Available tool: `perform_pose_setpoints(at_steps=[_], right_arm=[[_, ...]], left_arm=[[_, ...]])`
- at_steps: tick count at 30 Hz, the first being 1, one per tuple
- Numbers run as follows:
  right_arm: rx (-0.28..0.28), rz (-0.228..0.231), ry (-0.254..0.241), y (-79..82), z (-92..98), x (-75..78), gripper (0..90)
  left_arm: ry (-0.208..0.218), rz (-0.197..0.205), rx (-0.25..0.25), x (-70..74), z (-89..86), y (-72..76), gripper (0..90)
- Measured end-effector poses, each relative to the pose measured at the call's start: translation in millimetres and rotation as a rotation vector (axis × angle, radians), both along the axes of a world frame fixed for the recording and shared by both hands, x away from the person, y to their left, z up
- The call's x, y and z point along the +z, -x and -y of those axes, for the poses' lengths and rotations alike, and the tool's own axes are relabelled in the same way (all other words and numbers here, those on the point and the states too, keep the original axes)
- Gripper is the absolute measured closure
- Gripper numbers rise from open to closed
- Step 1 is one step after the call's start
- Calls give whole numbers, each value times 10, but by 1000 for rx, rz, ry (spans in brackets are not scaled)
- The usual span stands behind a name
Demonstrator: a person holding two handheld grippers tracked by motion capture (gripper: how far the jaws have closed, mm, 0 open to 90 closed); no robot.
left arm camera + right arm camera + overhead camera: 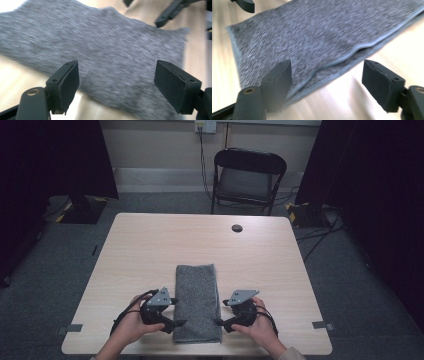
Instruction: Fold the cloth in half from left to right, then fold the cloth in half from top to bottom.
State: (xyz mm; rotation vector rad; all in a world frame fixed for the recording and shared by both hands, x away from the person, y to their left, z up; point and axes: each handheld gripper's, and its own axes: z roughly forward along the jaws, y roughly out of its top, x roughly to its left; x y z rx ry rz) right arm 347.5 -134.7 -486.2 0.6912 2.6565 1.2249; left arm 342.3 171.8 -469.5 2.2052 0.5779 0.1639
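Both tongs views blur the towel (110, 57).

No writing, label, brand, number or sign can be read in any of the three views. The surfaces that could carry one all look plain at this sharpness: the grey folded towel (197, 302) at the lower middle of the high view, the pale table (150, 250) around it, and the black chair (248, 177) at the upper middle. The small wall plate (205, 125) at the top edge is too small to make out any marking.
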Motion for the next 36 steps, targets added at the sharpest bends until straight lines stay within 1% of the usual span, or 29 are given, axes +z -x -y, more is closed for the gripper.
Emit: perform_pose_setpoints(at_steps=[3,5,7,9,11,13,14,16,17,19,21,24,25,27,28,29,31,34,36], right_arm=[[-18,-8,-16,-57,3,49,207],[-25,8,-19,-101,0,79,199],[-31,0,-26,-145,-4,89,187],[-39,-7,-38,-184,-8,90,185],[-42,-7,-36,-212,-11,82,179],[-53,-6,-24,-259,-10,64,179],[-60,-9,-28,-284,-5,55,178],[-74,-15,-30,-334,0,45,179],[-81,-11,-19,-370,0,43,182],[-90,-13,-14,-424,-2,44,184],[-94,-10,-10,-479,-11,47,184],[-101,2,-8,-565,-31,57,189],[-103,1,-11,-598,-37,56,192],[-115,5,-10,-654,-48,50,198],[-121,2,-17,-693,-57,44,203],[-124,-2,-17,-723,-68,40,203],[-124,3,-12,-767,-89,42,203],[-125,5,-18,-836,-133,58,203],[-120,-1,-23,-875,-160,59,211]], left_arm=[[10,0,30,11,-17,-110,193],[11,6,36,12,-5,-183,189],[22,4,40,7,18,-246,189],[28,10,51,-2,45,-310,182],[32,4,58,-18,60,-376,172],[35,-4,84,-44,65,-463,167],[40,-3,94,-52,63,-489,167],[34,-2,119,-59,49,-561,169],[33,0,127,-59,42,-586,170],[24,-1,132,-55,25,-631,170],[19,12,134,-48,9,-672,169],[24,31,137,-33,-14,-726,180],[29,31,145,-34,-16,-745,193],[30,29,150,-32,-21,-784,190],[22,36,155,-28,-27,-804,190],[19,32,153,-29,-29,-824,190],[15,28,164,-28,-39,-860,187],[8,20,176,-34,-68,-916,190],[3,30,183,-38,-96,-949,189]])
